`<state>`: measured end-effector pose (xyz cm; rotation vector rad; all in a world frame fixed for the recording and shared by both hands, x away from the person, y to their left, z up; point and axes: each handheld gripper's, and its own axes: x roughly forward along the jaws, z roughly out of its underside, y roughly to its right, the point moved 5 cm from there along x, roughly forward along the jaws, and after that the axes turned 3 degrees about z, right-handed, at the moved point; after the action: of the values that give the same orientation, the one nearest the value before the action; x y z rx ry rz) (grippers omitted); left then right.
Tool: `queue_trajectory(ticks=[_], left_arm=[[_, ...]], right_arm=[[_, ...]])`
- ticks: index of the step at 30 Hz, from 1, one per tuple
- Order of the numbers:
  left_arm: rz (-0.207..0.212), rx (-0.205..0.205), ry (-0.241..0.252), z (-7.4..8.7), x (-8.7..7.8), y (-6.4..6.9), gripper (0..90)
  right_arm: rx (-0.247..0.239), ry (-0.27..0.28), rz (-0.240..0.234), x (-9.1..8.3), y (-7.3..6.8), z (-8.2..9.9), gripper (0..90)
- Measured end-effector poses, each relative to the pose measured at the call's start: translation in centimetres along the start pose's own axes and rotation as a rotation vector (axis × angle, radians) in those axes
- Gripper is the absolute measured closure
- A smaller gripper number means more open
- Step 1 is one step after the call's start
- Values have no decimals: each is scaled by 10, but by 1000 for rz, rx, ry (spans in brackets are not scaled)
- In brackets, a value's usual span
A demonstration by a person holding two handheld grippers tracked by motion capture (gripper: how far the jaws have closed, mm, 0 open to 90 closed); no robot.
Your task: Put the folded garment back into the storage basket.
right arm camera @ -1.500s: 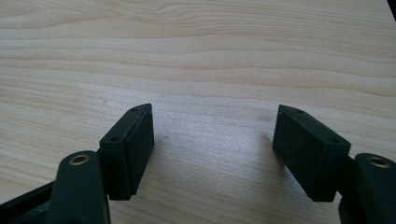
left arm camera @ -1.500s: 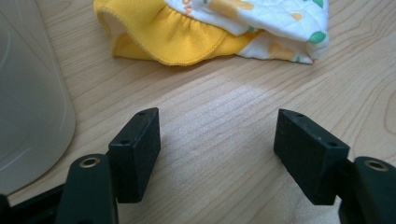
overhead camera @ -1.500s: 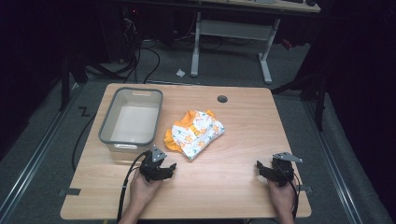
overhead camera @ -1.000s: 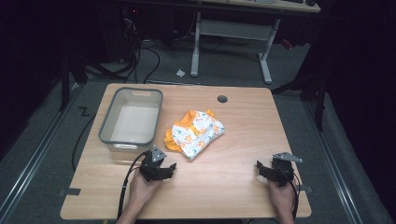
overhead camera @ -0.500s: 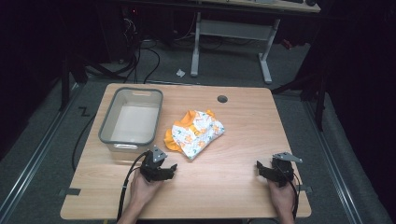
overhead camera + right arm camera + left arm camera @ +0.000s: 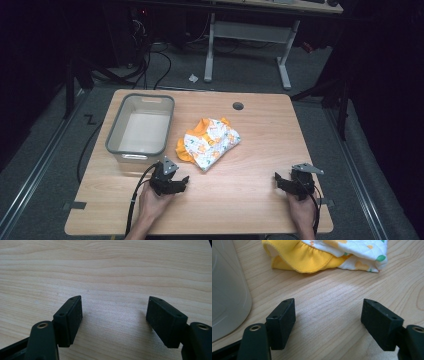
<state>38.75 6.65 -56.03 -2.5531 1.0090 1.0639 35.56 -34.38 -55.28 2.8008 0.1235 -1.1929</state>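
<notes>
Resting low near the front edge of the table (image 6: 250, 210), both grippers sit with their jaws spread and nothing between them. The left gripper (image 6: 184, 183) has just been opening a little, with bare wood between its pads. The folded cloth (image 6: 210, 142), white-printed with an orange ruffle, lies just ahead of the left fingers (image 6: 283, 322) and slightly to their right; the grey bin (image 6: 141, 129) stands beside them on the other side, apart from the cloth. The right gripper (image 6: 276, 181) lies well off from the cloth, its fingers (image 6: 70, 320) over plain wood.

Judging from this, the step in hand is a reach for the cloth, probably to carry it into the bin. To do it well, the left jaws should go in low at the ruffled near edge and close on several layers, so the bundle lifts whole instead of unfolding.

From above, the whole layout reads clearly: bin, cloth and both hands. The left gripper view adds the gathered orange hem (image 6: 304, 258) and the bin's rounded corner close by. The right gripper view confirms open jaws.
</notes>
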Motion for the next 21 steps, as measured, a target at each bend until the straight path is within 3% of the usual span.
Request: queue_trajectory(ticks=[8,21], left_arm=[[-5,7,8,-4,-4,1,288],[60,-19,26,-22,-16,6,297]], right_arm=[[1,1,0,0,0,0,296],[0,1,0,0,0,0,297]])
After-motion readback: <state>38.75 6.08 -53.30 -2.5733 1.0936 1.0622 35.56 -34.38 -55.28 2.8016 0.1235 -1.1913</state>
